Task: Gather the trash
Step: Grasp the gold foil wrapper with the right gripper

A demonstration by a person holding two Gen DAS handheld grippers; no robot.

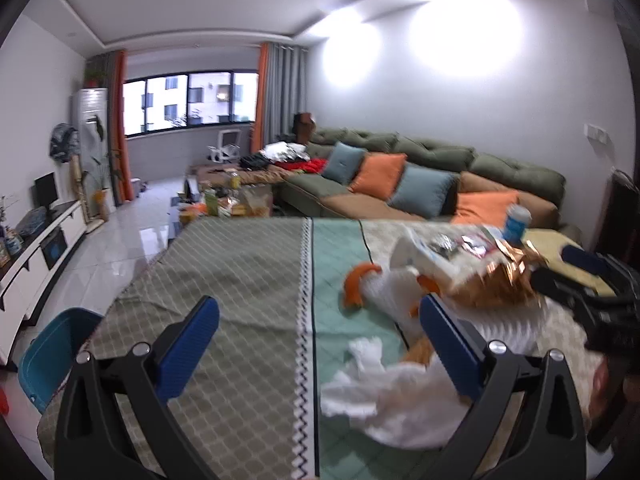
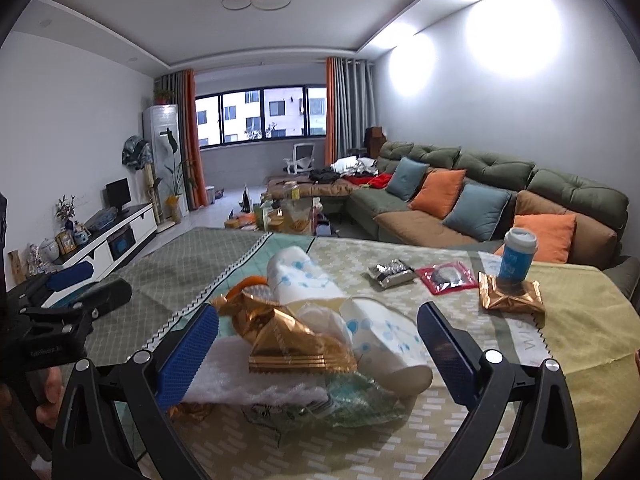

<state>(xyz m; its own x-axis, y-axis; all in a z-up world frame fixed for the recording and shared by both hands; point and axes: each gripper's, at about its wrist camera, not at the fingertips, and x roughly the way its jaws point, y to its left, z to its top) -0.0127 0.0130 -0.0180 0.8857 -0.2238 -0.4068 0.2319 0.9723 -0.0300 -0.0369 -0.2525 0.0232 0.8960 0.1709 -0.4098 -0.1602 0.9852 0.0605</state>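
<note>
Both the left gripper [image 1: 320, 340] and right gripper [image 2: 318, 344] stand spread above the quilted tablecloth [image 2: 400, 440], where trash lies heaped: one crinkled gold foil wrapper [image 2: 296, 344], two paper cups [image 2: 384, 344] and fluffy white tissue [image 1: 384, 396].

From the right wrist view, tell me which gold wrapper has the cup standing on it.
The far gold wrapper at the right of the table: the blue cup stands upright on it. The near gold wrapper lies in the trash pile between the open right gripper fingers.
</note>
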